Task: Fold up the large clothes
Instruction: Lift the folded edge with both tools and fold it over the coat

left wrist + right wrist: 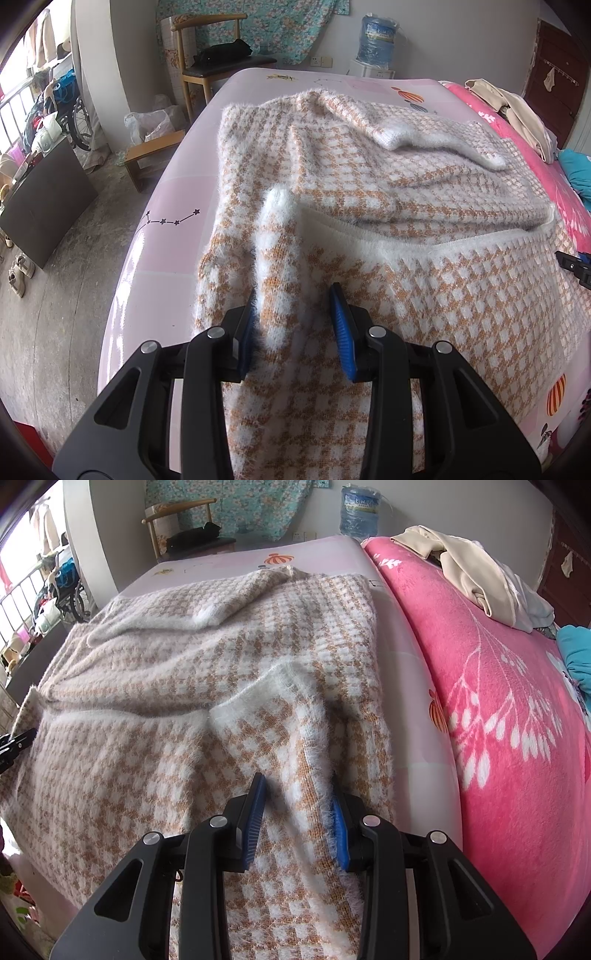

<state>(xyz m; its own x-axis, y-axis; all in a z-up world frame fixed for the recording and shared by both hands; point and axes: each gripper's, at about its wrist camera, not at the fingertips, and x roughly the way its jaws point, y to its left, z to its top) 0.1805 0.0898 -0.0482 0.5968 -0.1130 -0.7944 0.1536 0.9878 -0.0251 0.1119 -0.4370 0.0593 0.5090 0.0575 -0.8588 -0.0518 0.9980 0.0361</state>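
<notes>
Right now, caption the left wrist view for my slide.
Left gripper jaws around a raised sweater fold on the bed.

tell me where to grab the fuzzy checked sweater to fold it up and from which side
Grip the checked sweater at its near end, one corner per gripper, coming from the near bed edge. It lies flat, both sleeves folded in, leaving a neat panel. The left gripper and right gripper already straddle fabric ridges there; whether they pinch is unclear.

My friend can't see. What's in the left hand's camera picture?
The left gripper pinches a raised fold of a fuzzy orange-and-white checked sweater spread on a pink bed. Behind it stand a wooden chair and a water jug.
</notes>
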